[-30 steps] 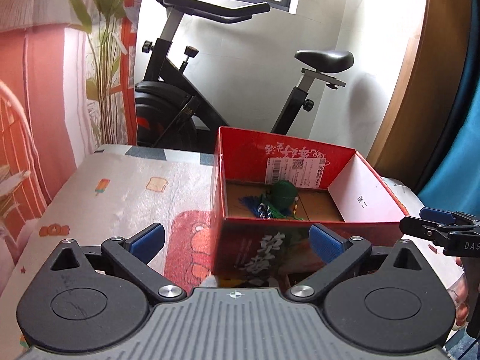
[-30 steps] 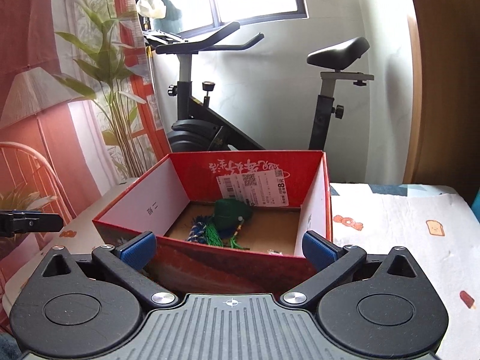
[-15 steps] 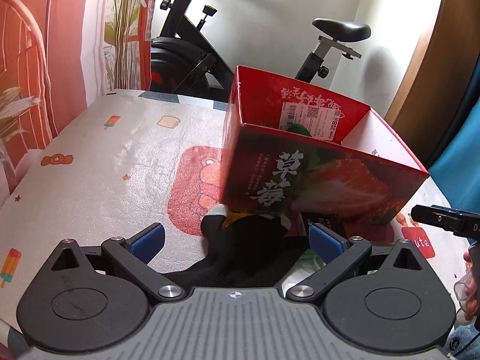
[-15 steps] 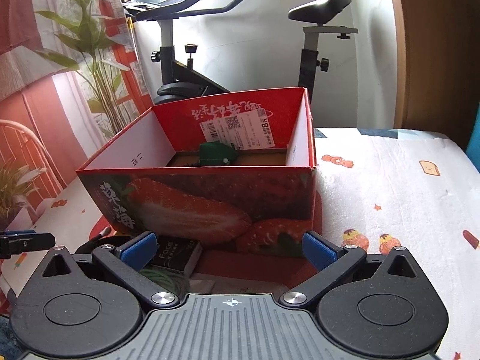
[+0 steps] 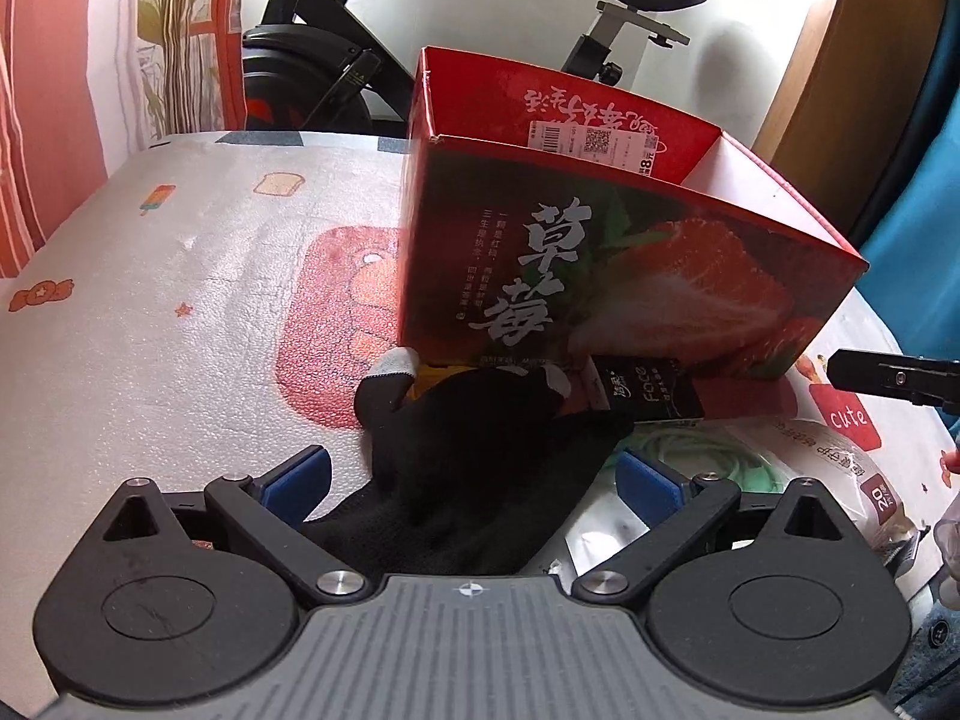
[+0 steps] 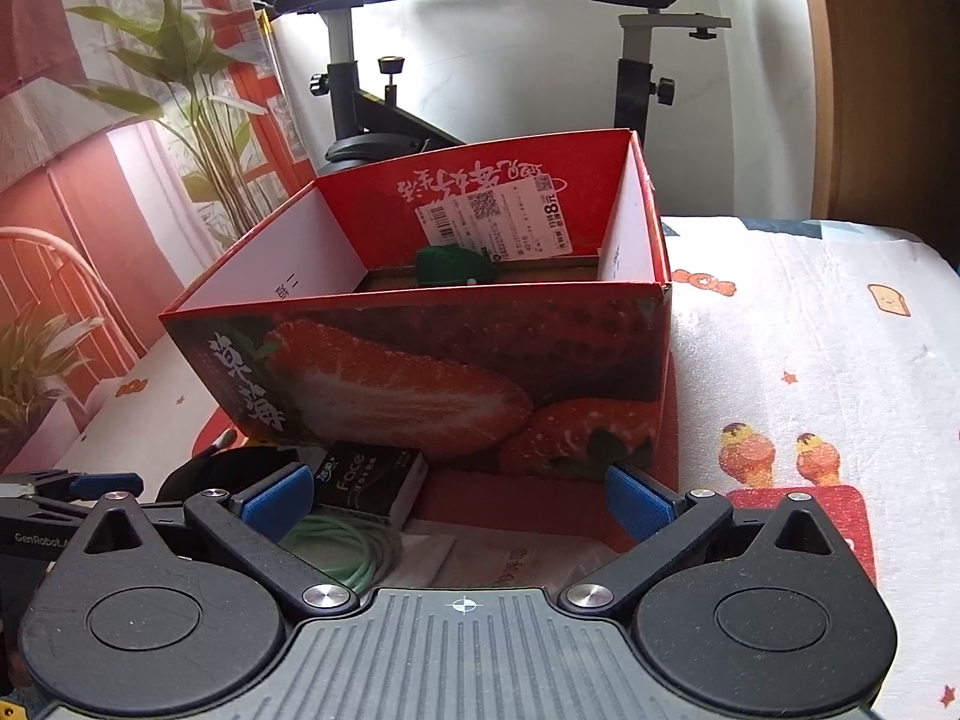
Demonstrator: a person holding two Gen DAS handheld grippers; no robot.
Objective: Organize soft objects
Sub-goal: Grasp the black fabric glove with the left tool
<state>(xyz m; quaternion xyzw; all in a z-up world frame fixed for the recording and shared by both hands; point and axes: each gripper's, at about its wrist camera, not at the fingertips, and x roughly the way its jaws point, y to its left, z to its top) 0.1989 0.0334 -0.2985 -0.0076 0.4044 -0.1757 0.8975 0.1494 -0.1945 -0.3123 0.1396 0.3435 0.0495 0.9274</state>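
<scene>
A red strawberry box (image 5: 600, 276) stands open on the table; it also shows in the right wrist view (image 6: 456, 360), with a green soft toy (image 6: 453, 267) inside. A black glove (image 5: 480, 450) with grey fingertips lies in front of the box. My left gripper (image 5: 474, 474) is open, its blue pads either side of the glove, just above it. My right gripper (image 6: 459, 495) is open and empty, low over a coil of green cord (image 6: 342, 546) and a clear plastic bag (image 6: 510, 558). A black "Face" packet (image 6: 372, 483) lies against the box.
The table has a white cartoon-print cover (image 5: 180, 300). An exercise bike (image 6: 372, 90) stands behind the table, with a plant (image 6: 180, 78) and red curtain at left. The right gripper's tip shows in the left wrist view (image 5: 894, 378).
Both grippers have dropped from above the box rim down to table level in front of it. The glove, cord and packet have come into view.
</scene>
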